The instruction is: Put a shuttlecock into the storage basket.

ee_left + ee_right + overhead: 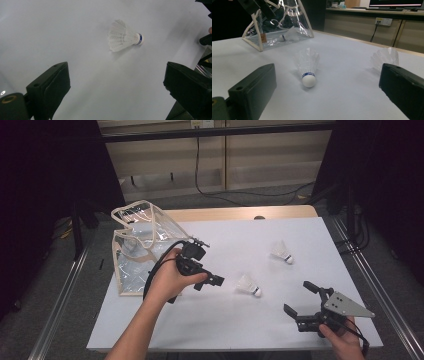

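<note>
Right tool (300, 298) near the table's (225, 330) near right corner, jaws wide, holding nothing. Left tool (212, 281) hovers left of table centre, jaws wide, empty, aimed at the nearer shuttlecock (248, 285). That shuttlecock lies on its side near the centre, white feather skirt, white rounded cork with a blue band; long axis runs left-far to right-near, cork toward the near right corner. Second shuttlecock (281, 251) farther toward the far right, cork also right-near; in the right gripper view it is partly cut off behind a jaw. Clear plastic bag (142, 245) with beige trim at the left edge, a third shuttlecock (288, 35) inside, blurred through the plastic.
</note>
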`<state>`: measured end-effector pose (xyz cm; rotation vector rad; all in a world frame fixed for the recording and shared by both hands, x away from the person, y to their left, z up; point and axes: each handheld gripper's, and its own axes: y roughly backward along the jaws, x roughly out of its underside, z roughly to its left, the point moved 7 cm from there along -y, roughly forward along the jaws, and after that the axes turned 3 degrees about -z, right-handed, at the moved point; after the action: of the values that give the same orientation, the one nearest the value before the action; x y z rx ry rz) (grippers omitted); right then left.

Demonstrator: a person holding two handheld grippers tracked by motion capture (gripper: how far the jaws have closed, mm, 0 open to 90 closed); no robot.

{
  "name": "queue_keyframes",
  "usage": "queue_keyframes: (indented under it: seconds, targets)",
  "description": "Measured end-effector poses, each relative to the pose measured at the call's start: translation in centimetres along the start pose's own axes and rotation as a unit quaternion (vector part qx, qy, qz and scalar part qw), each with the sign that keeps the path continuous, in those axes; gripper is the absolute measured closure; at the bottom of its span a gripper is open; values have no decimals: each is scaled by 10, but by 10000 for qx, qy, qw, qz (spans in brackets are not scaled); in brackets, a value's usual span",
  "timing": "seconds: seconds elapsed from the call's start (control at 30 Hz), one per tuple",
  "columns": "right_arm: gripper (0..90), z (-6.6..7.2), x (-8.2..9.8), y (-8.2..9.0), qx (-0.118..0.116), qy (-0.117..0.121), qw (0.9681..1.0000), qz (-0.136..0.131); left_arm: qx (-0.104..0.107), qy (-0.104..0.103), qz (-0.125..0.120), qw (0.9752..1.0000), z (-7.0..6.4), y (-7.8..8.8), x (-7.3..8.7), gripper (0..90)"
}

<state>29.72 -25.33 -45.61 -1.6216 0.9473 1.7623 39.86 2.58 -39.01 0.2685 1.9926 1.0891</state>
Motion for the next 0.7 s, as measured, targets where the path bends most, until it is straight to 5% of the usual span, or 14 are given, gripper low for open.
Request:
queue_keyframes:
  seconds: [0.7]
  targets:
    - [6, 0, 0, 0, -13, 21, 10000, -5, 115, -330, -11, 9994, -7, -26, 8, 32]
